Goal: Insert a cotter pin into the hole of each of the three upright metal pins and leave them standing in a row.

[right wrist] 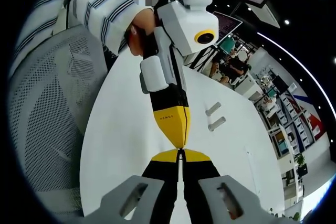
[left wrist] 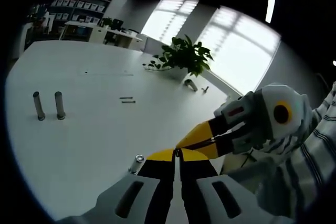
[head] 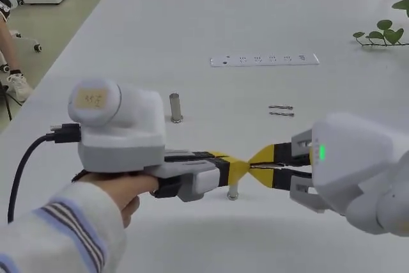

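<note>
Step in hand: as I read it, you are working on the near metal pin (head: pixel 232 192). Most likely you are settling a cotter pin between the tips before threading it.
Left gripper (left wrist: pixel 177 155): its jaws are drawn together, tip to tip with the other gripper just over the table (head: pixel 192 30).
Right gripper (right wrist: pixel 180 153): its jaws are pressed together too. I cannot tell whether either pair pinches a cotter pin, as it would be too fine to see.
Near metal pin: it stands upright just beside your left jaws, not between them.
Far metal pins (left wrist: pixel 38 105): two stand side by side, well apart from both grippers.
Loose cotter pins (head: pixel 281 111): two lie together on the table beyond the grippers.
Next move: you likely need one gripper to steady the near metal pin. The other then lines its tip level with the hole and pushes straight through.
Care: a sideways nudge could topple the unheld pin.
</note>
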### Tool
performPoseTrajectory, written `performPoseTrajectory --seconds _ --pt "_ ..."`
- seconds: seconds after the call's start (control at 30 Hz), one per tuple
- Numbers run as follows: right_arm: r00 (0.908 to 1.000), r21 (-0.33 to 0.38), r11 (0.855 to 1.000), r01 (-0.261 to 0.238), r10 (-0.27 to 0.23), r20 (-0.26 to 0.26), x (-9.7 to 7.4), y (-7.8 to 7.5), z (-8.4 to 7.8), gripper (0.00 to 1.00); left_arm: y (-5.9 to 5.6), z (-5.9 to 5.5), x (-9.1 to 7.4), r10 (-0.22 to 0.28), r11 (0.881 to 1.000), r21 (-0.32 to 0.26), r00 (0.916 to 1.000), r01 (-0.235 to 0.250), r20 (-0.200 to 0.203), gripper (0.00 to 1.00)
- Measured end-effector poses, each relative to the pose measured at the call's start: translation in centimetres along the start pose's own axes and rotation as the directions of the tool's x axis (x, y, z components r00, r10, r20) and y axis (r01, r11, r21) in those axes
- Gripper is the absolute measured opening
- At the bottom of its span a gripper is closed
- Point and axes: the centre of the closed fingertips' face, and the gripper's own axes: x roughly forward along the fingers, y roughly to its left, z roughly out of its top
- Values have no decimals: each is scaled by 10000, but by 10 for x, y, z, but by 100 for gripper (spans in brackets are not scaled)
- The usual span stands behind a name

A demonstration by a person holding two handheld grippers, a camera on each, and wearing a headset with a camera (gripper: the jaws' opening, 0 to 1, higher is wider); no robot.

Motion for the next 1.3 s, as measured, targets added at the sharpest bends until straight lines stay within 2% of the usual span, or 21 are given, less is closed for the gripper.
performPoseTrajectory --seconds 0.3,0.37,0.5,0.6,0.93,1.17,1.3 --pt "10000 49 10000 -1 1 10 1 1 1 0 0 0 0 -2 9999 117 10000 2 -35 0" --pt "10000 49 10000 -34 34 11 1 2 1 0 0 -1 -1 -23 9987 504 9999 29 -118 0" --pt "10000 20 10000 -79 79 -15 2 4 1 0 0 -3 0 2 9994 350 9997 7 -256 0" --pt "10000 25 10000 -75 75 -6 2 4 1 0 1 -3 -1 31 9989 461 9995 -16 -313 0" --pt "9996 266 9996 123 -129 236 0 -1 3 0 1 2 -2 22 9999 130 9999 -21 -103 0" --pt "9990 396 9992 93 -111 436 -1 -2 6 0 -1 3 -3 64 9998 183 10000 -64 -15 0" --pt "9988 416 9991 108 -128 474 -1 -1 7 7 -1 4 -4 57 9993 372 10000 -58 17 0"
